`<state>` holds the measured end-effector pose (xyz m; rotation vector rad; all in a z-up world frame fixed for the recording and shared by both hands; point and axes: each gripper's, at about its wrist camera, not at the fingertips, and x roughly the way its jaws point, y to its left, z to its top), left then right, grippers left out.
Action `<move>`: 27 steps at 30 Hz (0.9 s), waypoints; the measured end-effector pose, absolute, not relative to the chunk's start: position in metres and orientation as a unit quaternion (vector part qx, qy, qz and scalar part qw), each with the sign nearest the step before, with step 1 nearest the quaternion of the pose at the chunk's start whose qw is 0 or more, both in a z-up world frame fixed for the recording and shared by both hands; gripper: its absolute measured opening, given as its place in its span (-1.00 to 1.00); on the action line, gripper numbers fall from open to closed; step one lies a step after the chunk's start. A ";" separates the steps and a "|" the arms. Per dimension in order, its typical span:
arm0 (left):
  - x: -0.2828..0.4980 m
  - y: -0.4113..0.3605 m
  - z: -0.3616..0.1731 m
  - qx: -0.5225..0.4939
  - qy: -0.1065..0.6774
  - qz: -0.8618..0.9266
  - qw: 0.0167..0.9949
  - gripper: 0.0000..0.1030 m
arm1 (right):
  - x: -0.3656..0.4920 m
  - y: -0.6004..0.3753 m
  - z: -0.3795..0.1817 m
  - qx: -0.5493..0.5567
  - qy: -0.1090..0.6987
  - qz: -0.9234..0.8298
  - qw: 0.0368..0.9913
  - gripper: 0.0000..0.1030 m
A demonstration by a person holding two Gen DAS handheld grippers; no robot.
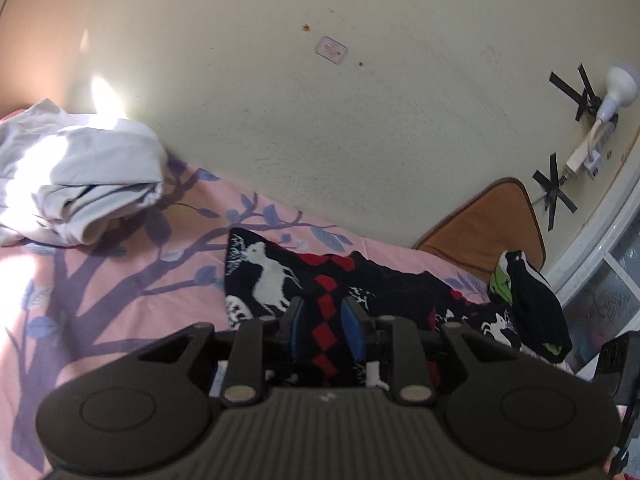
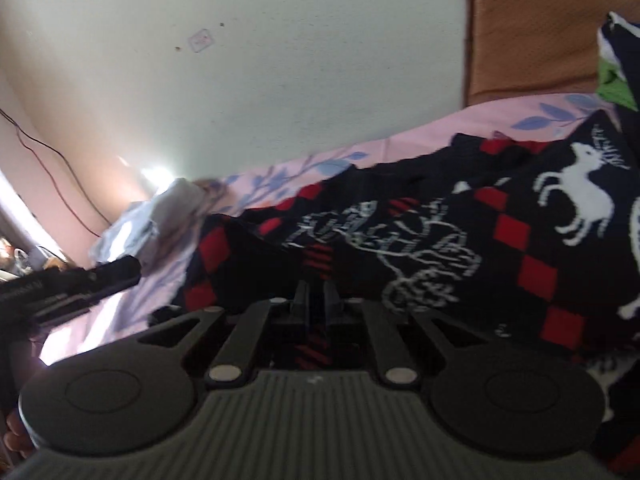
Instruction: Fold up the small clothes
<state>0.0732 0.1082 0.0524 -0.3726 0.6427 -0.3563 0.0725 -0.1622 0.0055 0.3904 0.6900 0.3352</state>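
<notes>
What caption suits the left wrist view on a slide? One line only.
Left gripper poised with parted jaws over a black reindeer-patterned knit on a pink floral bedsheet.

Reindeer garment [image 1: 280, 276] mid-bed, folded pile [image 1: 76, 176] left, cushion [image 1: 488, 220] behind right

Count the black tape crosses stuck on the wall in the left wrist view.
2. One cross sits beside the white lamp; the other is below it, right of the brown cushion. More may lie outside the frame.
</notes>
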 end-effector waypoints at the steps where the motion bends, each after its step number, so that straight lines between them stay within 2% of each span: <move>1: 0.075 0.100 0.052 -0.173 0.315 -0.177 0.916 -0.56 | 0.070 -0.166 0.004 0.187 0.335 0.165 0.909 -0.71; 2: 0.077 0.091 0.052 -0.166 0.318 -0.182 0.915 -0.55 | 0.068 -0.170 0.004 0.187 0.333 0.171 0.908 -0.53; 4: 0.080 0.075 0.054 -0.156 0.320 -0.190 0.915 -0.55 | 0.060 -0.174 0.009 0.184 0.308 0.160 0.920 -0.39; 12: 0.088 0.051 0.050 -0.120 0.316 -0.180 0.924 -0.57 | 0.057 -0.162 0.022 0.178 0.261 0.197 0.928 -0.48; 14: 0.095 0.056 0.037 -0.132 0.335 -0.179 0.916 -0.56 | 0.063 -0.154 0.021 0.179 0.265 0.211 0.924 -0.48; 16: 0.104 0.064 0.019 -0.141 0.362 -0.163 0.907 -0.65 | 0.071 -0.148 0.018 0.178 0.274 0.215 0.920 -0.48; 18: 0.102 0.071 0.012 -0.151 0.348 -0.172 0.909 -0.69 | 0.080 -0.144 0.010 0.171 0.293 0.212 0.916 -0.47; 20: 0.101 0.072 0.013 -0.148 0.349 -0.176 0.908 -0.69 | 0.088 -0.143 -0.003 0.171 0.322 0.202 0.909 -0.51; 27: 0.088 0.088 0.029 -0.172 0.334 -0.185 0.908 -0.68 | 0.079 -0.152 -0.004 0.199 0.296 0.203 0.912 -0.47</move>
